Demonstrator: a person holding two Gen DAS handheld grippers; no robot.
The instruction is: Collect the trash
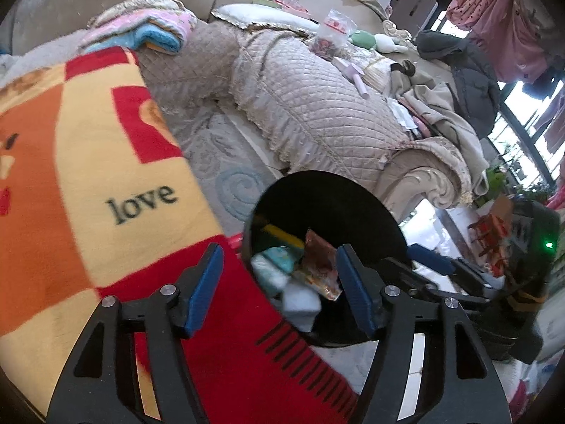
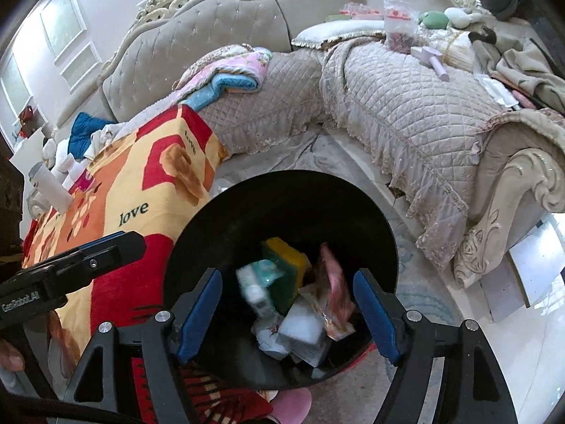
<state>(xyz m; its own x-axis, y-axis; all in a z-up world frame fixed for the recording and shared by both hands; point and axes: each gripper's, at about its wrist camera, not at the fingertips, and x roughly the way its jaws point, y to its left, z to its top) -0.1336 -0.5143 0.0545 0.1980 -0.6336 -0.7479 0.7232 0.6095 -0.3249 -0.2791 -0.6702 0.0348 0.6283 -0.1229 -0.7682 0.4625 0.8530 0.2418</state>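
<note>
Two grippers hang over a black bin, both with jaws apart and nothing between them. The right gripper [image 2: 287, 312] sits right above the bin [image 2: 226, 219], its blue pads spread wide on either side of the trash inside. The left gripper [image 1: 279, 288] is at the bin's [image 1: 360, 190] left rim, jaws open about as wide and empty, over the edge of a red and yellow blanket [image 1: 88, 176] printed with "love". The trash lies loose at the bottom of the bin: a yellow and green sponge [image 2: 286, 261], a blurred white and teal pack [image 2: 256, 284], a pink wrapper [image 2: 335, 282] that is blurred, a white block [image 2: 303, 325] and crumpled paper [image 2: 266, 337]. The blanket touches the bin's left side. A white bottle [image 2: 49, 185] lies at the blanket's far left end. Beyond the bin, across a pale rug [image 1: 226, 162], stands a sofa [image 2: 406, 106] with a quilted cover, carrying folded pink and blue cloths [image 2: 233, 74], a clear bag [image 2: 397, 24], a lilac tool [image 2: 432, 58] and heaped clothes [image 1: 441, 106].
</note>
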